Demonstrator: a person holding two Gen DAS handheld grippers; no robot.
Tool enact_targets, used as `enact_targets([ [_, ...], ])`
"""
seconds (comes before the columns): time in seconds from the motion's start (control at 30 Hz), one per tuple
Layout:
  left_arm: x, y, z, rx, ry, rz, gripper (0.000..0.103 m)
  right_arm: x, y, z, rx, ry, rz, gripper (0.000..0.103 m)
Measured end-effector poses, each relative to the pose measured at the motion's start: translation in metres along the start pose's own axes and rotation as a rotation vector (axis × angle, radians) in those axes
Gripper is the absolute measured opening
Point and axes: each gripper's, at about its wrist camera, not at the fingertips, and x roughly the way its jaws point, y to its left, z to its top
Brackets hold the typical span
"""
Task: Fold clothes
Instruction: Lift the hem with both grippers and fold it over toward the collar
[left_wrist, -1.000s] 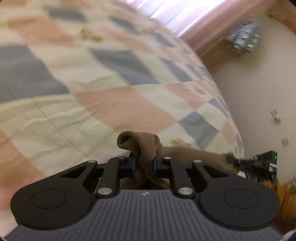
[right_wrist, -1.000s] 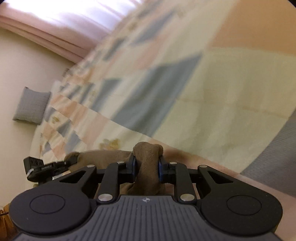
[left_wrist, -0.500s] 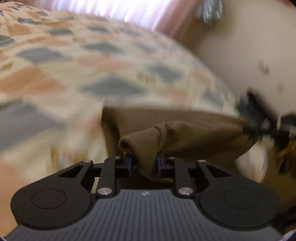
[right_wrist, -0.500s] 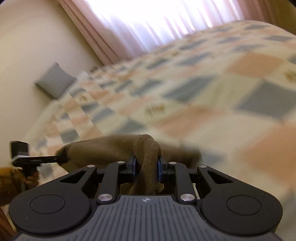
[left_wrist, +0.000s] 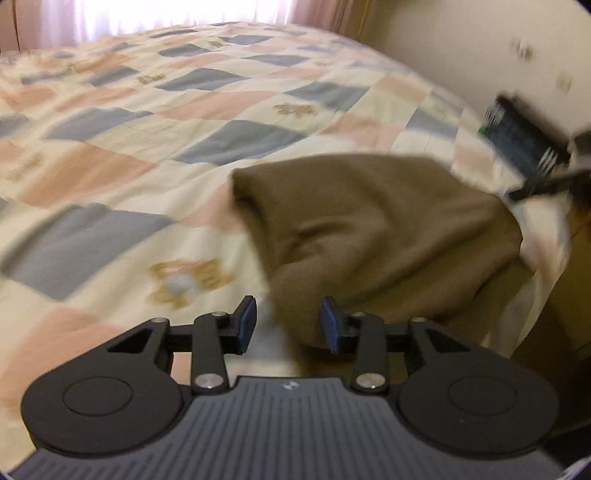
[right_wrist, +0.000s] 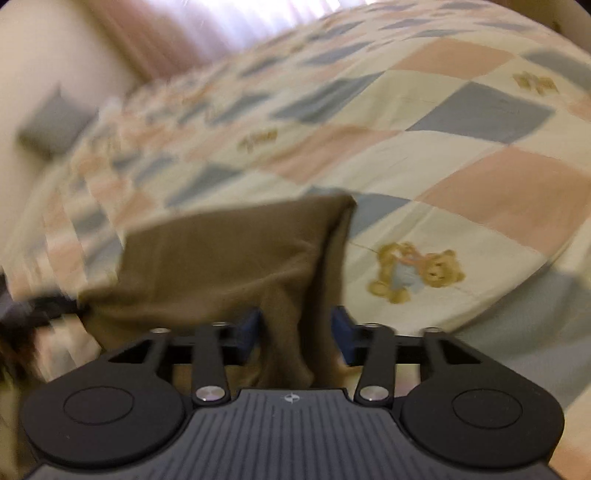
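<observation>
Brown garment on a patchwork quilt, both grippers spread open

The plain brown garment (left_wrist: 369, 236) lies in a soft, creased heap on the quilt (left_wrist: 221, 107), just ahead and right of the left gripper (left_wrist: 288, 325), whose fingers stand apart, gripping nothing. Cloth hangs loosely between the right gripper (right_wrist: 295, 332) fingers, also parted. No writing is readable.

We are in a home bedroom. We see a wide bed covered by a patchwork quilt of cream, pink and grey-blue squares (left_wrist: 207, 110), some squares stitched with a small brown teddy bear motif (right_wrist: 417, 271). Behind the bed hang pale pink curtains (left_wrist: 147, 14) lit by daylight. A grey square cushion (right_wrist: 55, 125) lies at the far side by a plain cream wall (right_wrist: 44, 55).
</observation>
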Motion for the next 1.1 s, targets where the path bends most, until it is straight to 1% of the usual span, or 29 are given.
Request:
enact_targets([
  [0.03, -0.010, -0.008, 0.004, 0.073, -0.004, 0.017, 0.039, -0.002, 0.001, 0.002, -0.041, 0.025, -0.018, 0.052],
  [0.07, -0.015, -0.017, 0.009, 0.142, -0.016, 0.025, 0.043, -0.009, 0.008, 0.002, -0.109, 0.036, -0.031, 0.053],
  [0.1, -0.020, -0.027, 0.014, 0.210, -0.029, 0.031, 0.054, -0.014, 0.016, 0.003, -0.183, 0.043, -0.037, 0.059],
  [0.13, -0.018, -0.035, 0.018, 0.272, -0.031, 0.016, 0.063, -0.017, 0.024, 0.004, -0.249, 0.047, -0.033, 0.067],
  [0.17, -0.013, -0.045, 0.022, 0.343, -0.029, -0.005, 0.064, -0.018, 0.032, 0.004, -0.318, 0.055, -0.027, 0.070],
  [0.27, 0.017, -0.069, 0.017, 0.558, 0.028, -0.028, 0.064, -0.008, 0.062, -0.002, -0.580, 0.105, -0.029, 0.070],
  [0.3, 0.029, -0.073, 0.012, 0.625, 0.050, -0.022, 0.063, -0.002, 0.069, -0.005, -0.669, 0.131, -0.034, 0.074],
  [0.33, 0.041, -0.077, 0.005, 0.692, 0.075, -0.013, 0.059, 0.006, 0.075, -0.010, -0.755, 0.159, -0.044, 0.075],
  [0.37, 0.051, -0.079, 0.000, 0.736, 0.095, -0.010, 0.055, 0.014, 0.079, -0.015, -0.826, 0.182, -0.050, 0.075],
  [0.4, 0.060, -0.081, -0.005, 0.777, 0.115, -0.008, 0.047, 0.021, 0.080, -0.019, -0.864, 0.197, -0.048, 0.075],
  [0.43, 0.070, -0.082, -0.010, 0.818, 0.135, -0.007, 0.034, 0.028, 0.080, -0.024, -0.903, 0.212, -0.045, 0.075],
  [0.47, 0.074, -0.085, -0.014, 0.846, 0.135, -0.011, 0.028, 0.035, 0.079, -0.027, -0.931, 0.227, -0.045, 0.075],
  [0.5, 0.076, -0.089, -0.017, 0.876, 0.131, -0.007, 0.020, 0.042, 0.077, -0.029, -0.932, 0.242, -0.049, 0.071],
  [0.53, 0.078, -0.093, -0.021, 0.907, 0.127, -0.001, 0.012, 0.049, 0.074, -0.031, -0.924, 0.257, -0.052, 0.061],
  [0.57, 0.078, -0.096, -0.024, 0.943, 0.122, 0.009, 0.010, 0.056, 0.070, -0.033, -0.916, 0.272, -0.054, 0.052],
  [0.6, 0.077, -0.098, -0.028, 0.979, 0.118, 0.020, 0.007, 0.061, 0.067, -0.034, -0.908, 0.285, -0.053, 0.036],
  [0.63, 0.072, -0.098, -0.027, 0.981, 0.101, 0.030, 0.007, 0.063, 0.066, -0.037, -0.908, 0.287, -0.050, 0.024],
  [0.67, 0.067, -0.098, -0.025, 0.978, 0.082, 0.040, 0.007, 0.061, 0.067, -0.039, -0.924, 0.271, -0.060, 0.017],
  [0.7, 0.058, -0.094, -0.020, 0.960, 0.050, 0.068, 0.007, 0.056, 0.069, -0.041, -0.935, 0.244, -0.074, 0.009],
  [0.73, 0.048, -0.090, -0.014, 0.940, 0.017, 0.099, 0.007, 0.050, 0.070, -0.041, -0.943, 0.210, -0.090, 0.008],
  [0.83, 0.020, -0.080, 0.004, 0.883, -0.082, 0.197, 0.007, 0.021, 0.075, -0.032, -0.942, 0.065, -0.150, 0.008],
  [0.9, 0.005, -0.081, 0.012, 0.890, -0.161, 0.291, 0.007, 0.001, 0.078, -0.023, -0.941, -0.041, -0.192, 0.008],
  [0.93, -0.001, -0.083, 0.014, 0.886, -0.218, 0.350, 0.009, -0.007, 0.080, -0.020, -0.944, -0.096, -0.218, 0.008],
  [0.97, -0.006, -0.086, 0.014, 0.879, -0.268, 0.398, 0.009, -0.015, 0.082, -0.017, -0.949, -0.152, -0.245, 0.008],
  [1.0, -0.010, -0.089, 0.011, 0.882, -0.292, 0.421, 0.009, -0.020, 0.085, -0.016, -0.959, -0.211, -0.279, 0.008],
  [1.03, -0.012, -0.095, 0.003, 0.897, -0.325, 0.457, 0.009, -0.025, 0.089, -0.016, -0.970, -0.266, -0.313, 0.008],
  [1.1, -0.012, -0.107, -0.022, 0.903, -0.364, 0.503, 0.009, -0.030, 0.096, -0.027, -1.009, -0.353, -0.375, 0.008],
])
